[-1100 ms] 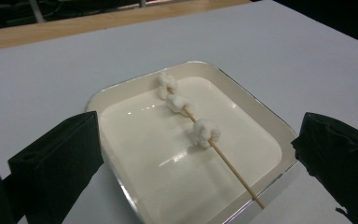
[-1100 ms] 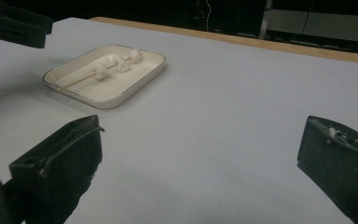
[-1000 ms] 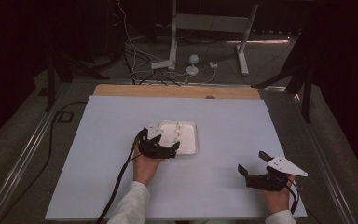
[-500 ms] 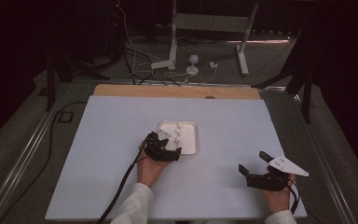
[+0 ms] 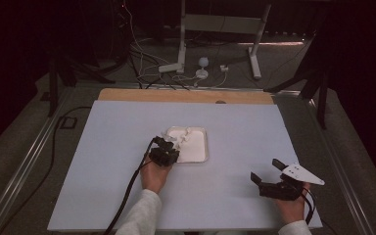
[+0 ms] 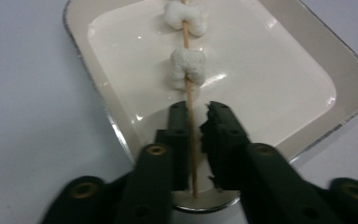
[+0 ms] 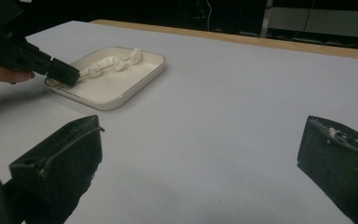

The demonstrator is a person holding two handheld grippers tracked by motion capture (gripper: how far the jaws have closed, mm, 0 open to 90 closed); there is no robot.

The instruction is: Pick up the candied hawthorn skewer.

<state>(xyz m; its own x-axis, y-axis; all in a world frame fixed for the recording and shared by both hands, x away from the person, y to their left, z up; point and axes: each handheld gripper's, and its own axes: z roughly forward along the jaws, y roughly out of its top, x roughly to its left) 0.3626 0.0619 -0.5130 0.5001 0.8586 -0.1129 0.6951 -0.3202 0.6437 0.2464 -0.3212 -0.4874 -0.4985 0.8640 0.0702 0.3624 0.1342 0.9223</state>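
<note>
A thin wooden skewer (image 6: 189,93) carries white puffy pieces (image 6: 188,67) and lies along a shallow white tray (image 6: 354,79). My left gripper (image 6: 196,108) is shut on the skewer's near end, at the tray's near rim. In the high view the left gripper (image 5: 172,147) sits at the left edge of the tray (image 5: 196,152), near the table's middle. My right gripper (image 5: 267,171) rests near the front right of the table, open and holding nothing. Its view shows its wide-apart jaws (image 7: 203,130), the tray (image 7: 121,86) and the left gripper (image 7: 70,74) beyond.
The table is a pale sheet (image 5: 103,147) with a wooden strip (image 5: 186,96) along the far edge. Beyond it stand a metal stand (image 5: 181,44) and loose cables (image 5: 142,63) on the floor. A black cable (image 5: 127,196) trails from the left gripper.
The left gripper has shifted only slightly at the tray's left edge, still holding the skewer. The right gripper has stayed put.
</note>
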